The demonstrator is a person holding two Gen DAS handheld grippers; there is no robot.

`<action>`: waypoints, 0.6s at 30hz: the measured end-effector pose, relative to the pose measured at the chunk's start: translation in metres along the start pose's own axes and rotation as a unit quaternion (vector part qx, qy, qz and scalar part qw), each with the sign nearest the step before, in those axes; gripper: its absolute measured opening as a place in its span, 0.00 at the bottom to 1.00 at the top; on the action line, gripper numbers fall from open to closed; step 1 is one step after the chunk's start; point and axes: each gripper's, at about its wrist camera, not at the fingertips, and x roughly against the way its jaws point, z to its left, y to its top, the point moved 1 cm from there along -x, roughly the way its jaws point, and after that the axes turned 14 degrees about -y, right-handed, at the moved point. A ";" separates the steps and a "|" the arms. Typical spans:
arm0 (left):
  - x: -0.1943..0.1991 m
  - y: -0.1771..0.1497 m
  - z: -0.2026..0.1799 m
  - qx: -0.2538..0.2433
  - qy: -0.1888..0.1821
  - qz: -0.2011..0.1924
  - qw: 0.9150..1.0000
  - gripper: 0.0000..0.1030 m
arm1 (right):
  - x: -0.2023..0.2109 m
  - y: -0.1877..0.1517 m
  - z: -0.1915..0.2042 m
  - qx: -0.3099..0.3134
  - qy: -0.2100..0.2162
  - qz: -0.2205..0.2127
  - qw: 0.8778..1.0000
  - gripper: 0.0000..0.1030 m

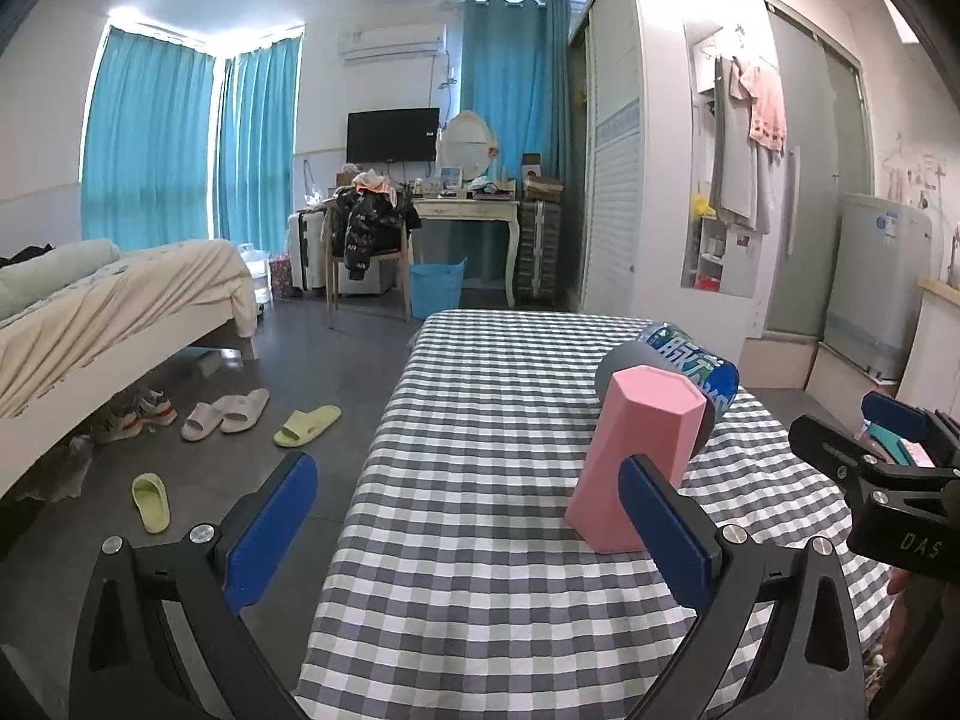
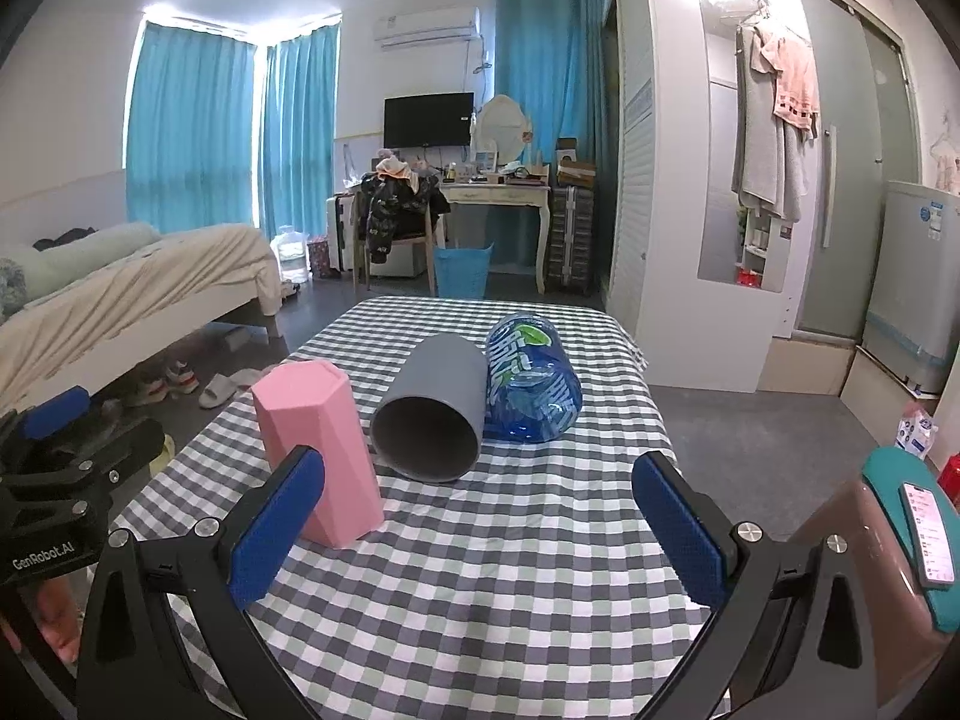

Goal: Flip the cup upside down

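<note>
both grippers, left gripper (image 1: 468, 531) and right gripper (image 2: 474, 519), hang wide open and empty over the checked table (image 2: 480, 570), the pink cup (image 2: 318, 450) stands closed end up beside a toppled grey cup (image 2: 432, 414), so the flip looks done.

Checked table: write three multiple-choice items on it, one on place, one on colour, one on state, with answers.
1. Where does the grey cup lie?
A. between the pink cup and the blue bottle
B. left of the pink cup
C. on the floor

2. What colour are the gripper pads?
A. red
B. blue
C. white

3. How is the right gripper?
A. shut on the bottle
B. shut, empty
C. open

Answers: A, the right wrist view shows it between them on the checked cloth; B, the pads are blue; C, its jaws stand wide apart, holding nothing.
</note>
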 end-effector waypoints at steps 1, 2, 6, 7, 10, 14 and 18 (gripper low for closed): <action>-0.001 0.000 -0.001 -0.001 0.000 0.000 1.000 1.00 | 0.000 0.000 -0.001 -0.002 0.000 0.000 1.000 1.00; -0.001 0.000 -0.002 -0.002 0.000 0.001 1.000 1.00 | 0.000 0.000 -0.002 -0.002 -0.001 0.000 1.000 1.00; -0.002 -0.001 -0.002 -0.002 0.002 0.002 1.000 1.00 | 0.000 0.000 -0.002 0.000 -0.002 0.001 1.000 1.00; -0.002 -0.001 -0.002 0.000 0.003 0.002 1.000 1.00 | 0.000 0.000 -0.002 0.002 -0.002 0.002 1.000 1.00; -0.002 -0.002 0.000 0.007 0.002 0.002 1.000 1.00 | -0.001 0.000 -0.001 0.005 -0.005 0.003 1.000 1.00; -0.002 -0.002 0.002 0.008 0.002 0.003 1.000 1.00 | -0.001 0.000 0.000 0.006 -0.004 0.003 1.000 1.00; -0.001 -0.003 0.004 0.010 0.000 0.001 1.000 1.00 | -0.002 0.000 0.002 0.010 -0.005 0.003 1.000 1.00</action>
